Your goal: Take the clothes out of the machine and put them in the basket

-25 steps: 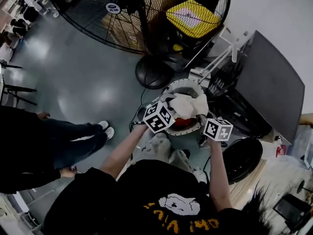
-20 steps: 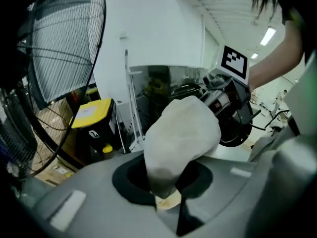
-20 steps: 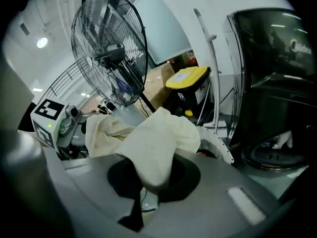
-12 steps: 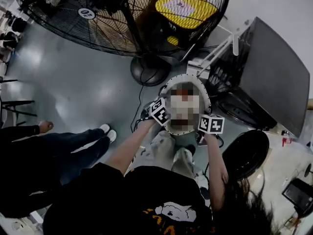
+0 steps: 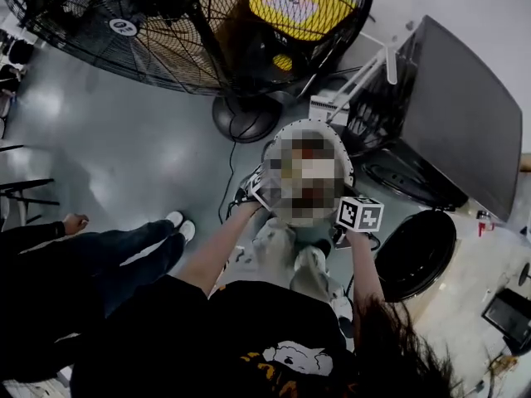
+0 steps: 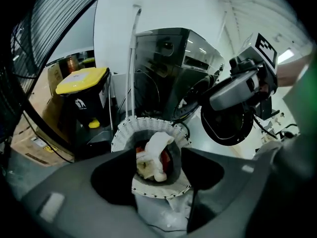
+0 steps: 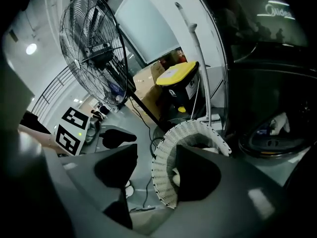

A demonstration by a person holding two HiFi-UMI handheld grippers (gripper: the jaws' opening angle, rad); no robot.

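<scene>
A second ago both tongs carried the white cloth above the basket, and now it had dropped in! The white cloth (image 6: 157,148) lay inside the white woven basket (image 6: 124,130), draped over a red garment (image 6: 167,158). The left gripper (image 6: 158,155) hung above the rim, jaws spread wide, holding nothing. The right gripper (image 7: 156,165) was parted just as wide and empty, the basket's rim showing beyond its gap. The washing machine (image 5: 465,114) stood to the right, its door (image 5: 415,255) swung open beside the basket.
</scene>
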